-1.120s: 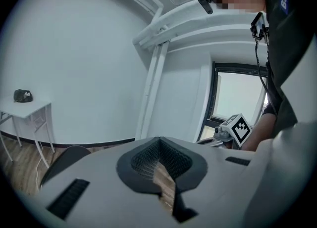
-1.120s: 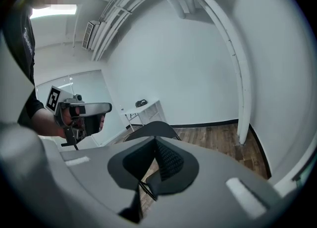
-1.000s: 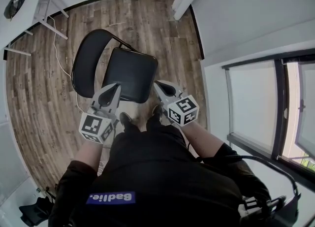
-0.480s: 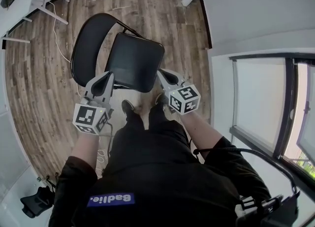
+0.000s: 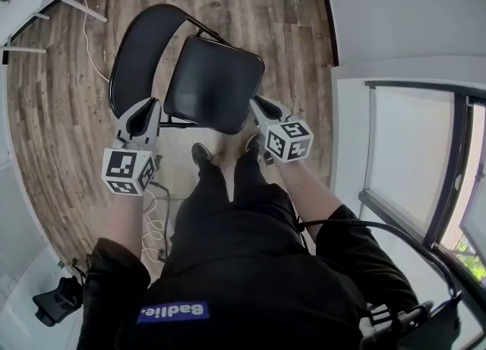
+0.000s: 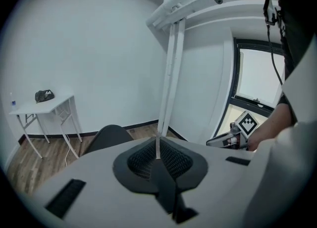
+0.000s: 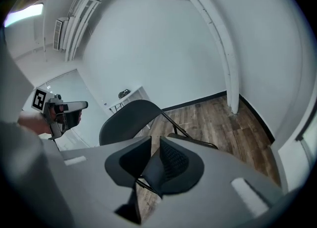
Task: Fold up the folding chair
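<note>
Folding chair, unfolded. Left gripper closed, empty; right gripper opening, empty. Likely risked slipping off if gripped shallowly.

Soft even daylight from the window at right, white walls bright, black seat with a dull sheen, faint shadows on the floor, heavy fisheye bending at edges, dark vignette round both gripper views, close foreground blurred
</note>
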